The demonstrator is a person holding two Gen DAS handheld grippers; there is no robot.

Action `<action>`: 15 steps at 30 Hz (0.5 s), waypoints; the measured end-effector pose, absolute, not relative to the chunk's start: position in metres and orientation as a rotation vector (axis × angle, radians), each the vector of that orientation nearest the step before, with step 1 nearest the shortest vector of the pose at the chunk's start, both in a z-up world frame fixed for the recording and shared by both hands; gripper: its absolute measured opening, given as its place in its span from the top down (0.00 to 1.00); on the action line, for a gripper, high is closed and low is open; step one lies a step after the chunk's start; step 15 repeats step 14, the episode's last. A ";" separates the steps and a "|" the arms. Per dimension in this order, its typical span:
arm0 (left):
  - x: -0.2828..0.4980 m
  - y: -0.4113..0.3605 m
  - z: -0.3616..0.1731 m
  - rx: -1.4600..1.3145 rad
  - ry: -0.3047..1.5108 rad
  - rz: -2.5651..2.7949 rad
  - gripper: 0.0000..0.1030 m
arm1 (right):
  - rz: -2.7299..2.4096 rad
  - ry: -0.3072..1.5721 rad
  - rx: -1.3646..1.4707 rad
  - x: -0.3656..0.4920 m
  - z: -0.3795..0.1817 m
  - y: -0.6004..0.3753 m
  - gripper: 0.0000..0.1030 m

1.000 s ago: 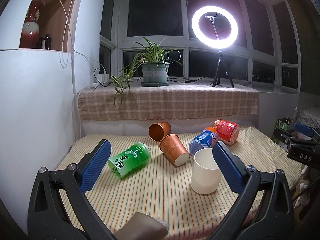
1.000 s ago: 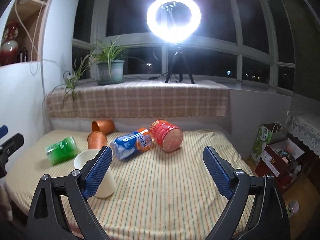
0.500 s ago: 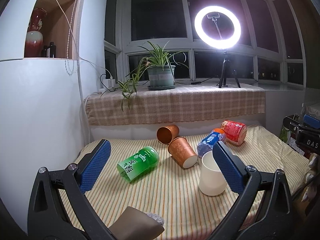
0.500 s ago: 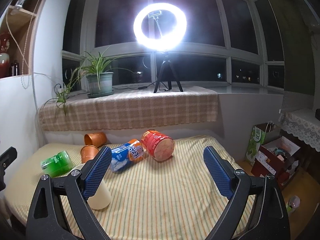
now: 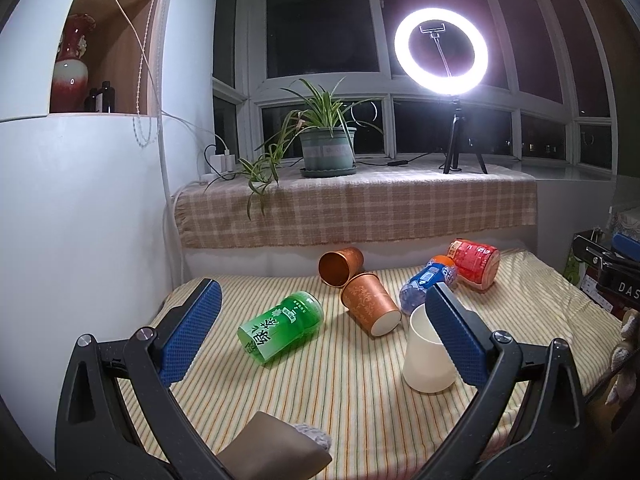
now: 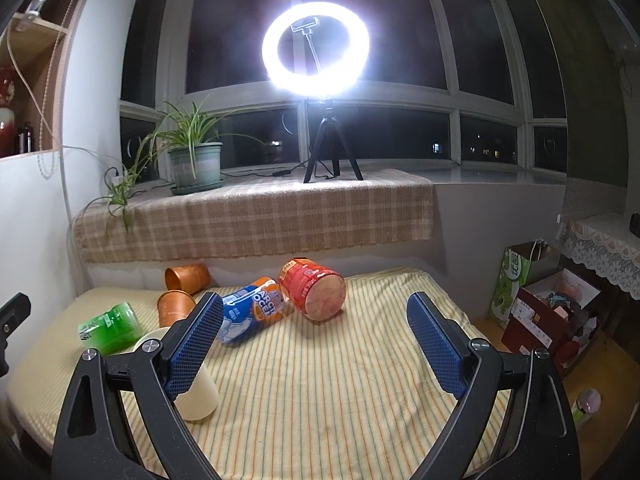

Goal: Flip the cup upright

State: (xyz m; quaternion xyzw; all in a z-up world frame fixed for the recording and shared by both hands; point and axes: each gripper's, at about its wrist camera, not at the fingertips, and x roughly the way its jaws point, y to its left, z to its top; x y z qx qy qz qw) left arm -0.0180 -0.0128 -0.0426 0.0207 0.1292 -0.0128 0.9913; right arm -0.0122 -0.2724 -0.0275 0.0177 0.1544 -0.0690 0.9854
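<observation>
A white cup (image 5: 426, 356) stands upright on the striped cloth, partly behind my left gripper's right finger; it also shows in the right wrist view (image 6: 198, 394) behind the right gripper's left finger. Two copper cups lie on their sides: one (image 5: 370, 306) with its base toward me, one (image 5: 340, 266) with its mouth toward me. My left gripper (image 5: 320, 336) is open and empty, back from the cups. My right gripper (image 6: 316, 344) is open and empty above the cloth.
A green bottle (image 5: 282, 328), a blue bottle (image 5: 428, 282) and a red jar (image 5: 474, 262) lie on the striped bed (image 5: 340, 392). A plaid-covered ledge (image 5: 360, 208) holds a potted plant (image 5: 326, 148) and ring light (image 5: 440, 54). Boxes (image 6: 556, 316) stand right.
Both grippers have drawn back and tilted upward, so the cups and bottles sit lower and farther away. The white cup stays upright. Both grippers stay open.
</observation>
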 end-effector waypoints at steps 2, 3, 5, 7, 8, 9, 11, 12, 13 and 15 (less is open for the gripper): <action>-0.018 -0.012 -0.043 0.041 0.261 -0.022 0.00 | -0.140 0.312 0.036 -0.011 -0.028 -0.273 0.10; -0.017 -0.012 -0.043 0.042 0.263 -0.020 0.00 | -0.141 0.313 0.035 -0.011 -0.028 -0.273 0.10; -0.017 -0.012 -0.044 0.040 0.266 -0.020 0.00 | -0.144 0.315 0.032 -0.010 -0.028 -0.273 0.10; -0.016 -0.011 -0.043 0.038 0.267 -0.018 0.00 | -0.145 0.316 0.033 -0.009 -0.028 -0.274 0.10; -0.016 -0.011 -0.044 0.038 0.269 -0.017 0.00 | -0.145 0.317 0.033 -0.009 -0.028 -0.274 0.10; -0.015 -0.010 -0.044 0.039 0.273 -0.017 0.00 | -0.144 0.319 0.034 -0.009 -0.029 -0.274 0.10; -0.015 -0.011 -0.045 0.048 0.274 -0.021 0.00 | -0.143 0.325 0.031 -0.009 -0.030 -0.274 0.10; -0.016 -0.012 -0.045 0.056 0.273 -0.021 0.00 | -0.142 0.328 0.029 -0.009 -0.031 -0.273 0.10; -0.015 -0.012 -0.045 0.060 0.274 -0.020 0.00 | -0.142 0.330 0.028 -0.008 -0.031 -0.273 0.10; -0.015 -0.012 -0.045 0.063 0.275 -0.020 0.00 | -0.141 0.332 0.027 -0.008 -0.032 -0.273 0.10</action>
